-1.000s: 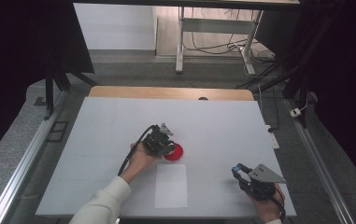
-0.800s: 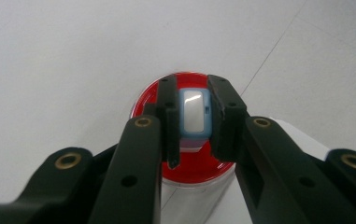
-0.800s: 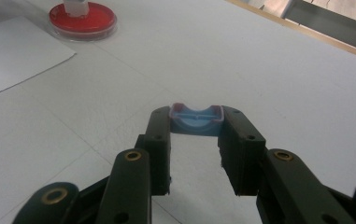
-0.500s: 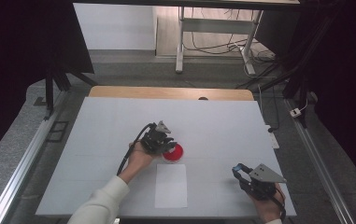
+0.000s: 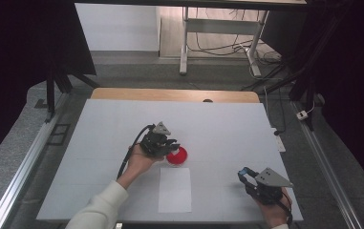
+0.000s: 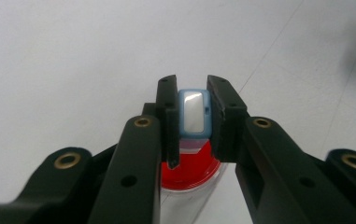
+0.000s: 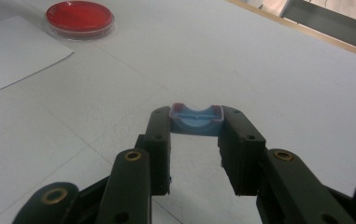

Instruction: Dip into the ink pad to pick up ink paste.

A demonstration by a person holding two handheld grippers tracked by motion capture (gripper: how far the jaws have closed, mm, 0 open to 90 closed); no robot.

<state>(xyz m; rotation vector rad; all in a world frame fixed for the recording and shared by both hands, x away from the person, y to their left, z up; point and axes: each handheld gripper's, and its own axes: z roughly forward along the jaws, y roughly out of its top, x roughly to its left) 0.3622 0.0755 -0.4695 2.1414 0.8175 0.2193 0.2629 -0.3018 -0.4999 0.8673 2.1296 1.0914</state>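
Gripping a small blue piece point(image 6: 194, 113) above the red dish point(image 5: 176, 156), left gripper point(image 6: 192, 112); right gripper point(image 7: 196, 122) clamps a blue cap point(image 7: 196, 119).

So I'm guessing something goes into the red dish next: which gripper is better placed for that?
Probably left: the left gripper holds its blue piece right over the red dish; the right gripper sits well away.
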